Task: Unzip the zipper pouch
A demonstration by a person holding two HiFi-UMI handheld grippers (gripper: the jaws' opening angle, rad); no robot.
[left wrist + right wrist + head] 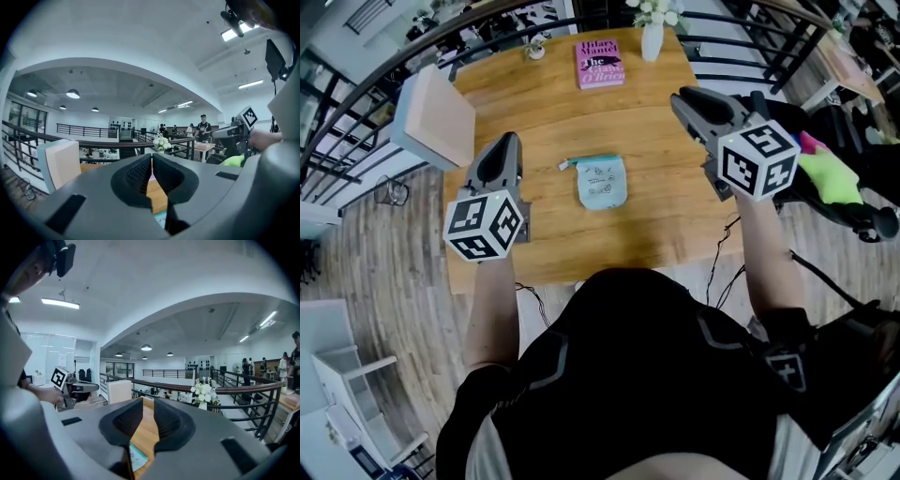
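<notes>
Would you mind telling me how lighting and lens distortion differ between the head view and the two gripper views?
Head view: even, soft light, with the pouch and table sharp and little distortion. Left gripper view: strong fisheye with dark corners, and the ceiling lamp is blown out. Right gripper view: the same fisheye bows the railing, and the light strip glares.

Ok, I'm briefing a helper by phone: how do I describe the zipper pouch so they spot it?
On the brown wooden table, the pale teal fabric zipper pouch lies flat near the middle. Unlike the pink book and white flower vase at the far edge, it is soft and doodle-printed.
</notes>
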